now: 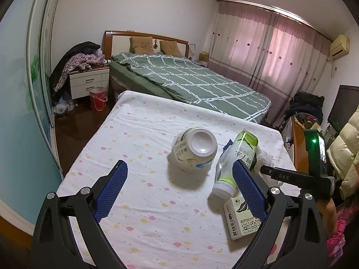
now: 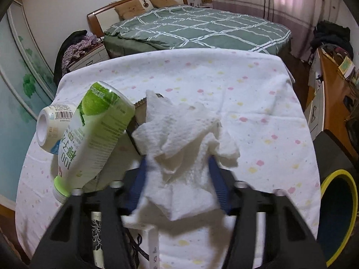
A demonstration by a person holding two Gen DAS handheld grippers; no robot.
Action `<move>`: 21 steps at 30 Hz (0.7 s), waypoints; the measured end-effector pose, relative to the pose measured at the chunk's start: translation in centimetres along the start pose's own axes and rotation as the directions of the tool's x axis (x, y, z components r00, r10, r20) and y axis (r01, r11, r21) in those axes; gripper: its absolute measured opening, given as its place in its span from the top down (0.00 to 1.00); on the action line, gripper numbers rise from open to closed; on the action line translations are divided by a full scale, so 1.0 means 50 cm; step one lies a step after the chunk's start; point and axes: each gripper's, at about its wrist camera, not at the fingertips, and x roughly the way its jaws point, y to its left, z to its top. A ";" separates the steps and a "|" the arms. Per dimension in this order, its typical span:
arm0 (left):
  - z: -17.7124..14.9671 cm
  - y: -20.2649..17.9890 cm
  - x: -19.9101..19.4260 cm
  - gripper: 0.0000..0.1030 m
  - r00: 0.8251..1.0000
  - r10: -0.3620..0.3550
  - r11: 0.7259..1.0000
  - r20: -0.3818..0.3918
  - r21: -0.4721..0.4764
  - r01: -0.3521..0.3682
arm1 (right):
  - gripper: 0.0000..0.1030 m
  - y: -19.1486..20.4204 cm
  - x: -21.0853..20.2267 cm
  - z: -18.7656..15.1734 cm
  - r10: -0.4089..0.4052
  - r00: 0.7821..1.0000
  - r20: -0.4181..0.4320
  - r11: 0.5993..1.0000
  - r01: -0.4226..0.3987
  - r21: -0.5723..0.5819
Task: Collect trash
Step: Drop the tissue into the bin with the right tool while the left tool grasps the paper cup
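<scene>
Over the white tablecloth [image 1: 139,134] dotted with pink and yellow, the left wrist view shows the left gripper [image 1: 179,179] with its blue-padded fingers [image 1: 112,186] spread wide and nothing between them. Ahead of it a squat white bottle [image 1: 194,149] lies on its side with its base turned toward the camera. Just to its right a green-and-white bottle [image 1: 235,161] lies slanted, cap end nearest the camera, partly behind the gripper's right finger. Its cap rests against a small white carton [image 1: 243,219] printed with a leaf. At the far right the right gripper [image 1: 282,176] reaches in as a dark bar, a green light glowing on the device above it. Beyond the table stand a bed with a green checked cover [image 1: 190,78] and a red bucket [image 1: 98,98] on the floor beside a nightstand. From the right wrist view, the right gripper [image 2: 177,174] has a crumpled white paper towel [image 2: 179,139] bunched between its blue pads, which press against it on both sides; the towel spills above and below the fingers. To the left the green-and-white bottle [image 2: 89,139] stands out of focus and tilted, with the squat white bottle [image 2: 52,127] behind it on the cloth. At the lower right edge sits a dark bin with a yellow rim [image 2: 336,213], beside the table.
</scene>
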 end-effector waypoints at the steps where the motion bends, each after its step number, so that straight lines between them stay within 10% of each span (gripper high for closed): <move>1: -0.001 -0.001 0.003 0.10 1.000 -0.001 1.000 -0.003 0.000 0.001 | 0.81 -0.003 0.000 -0.001 0.006 1.000 -0.005 1.000 -0.006 0.003; 21: -0.024 -0.061 -0.008 0.10 0.999 -0.046 0.997 -0.017 0.061 0.047 | 0.96 -0.115 -0.221 -0.082 -0.025 0.970 0.241 0.988 -0.013 0.153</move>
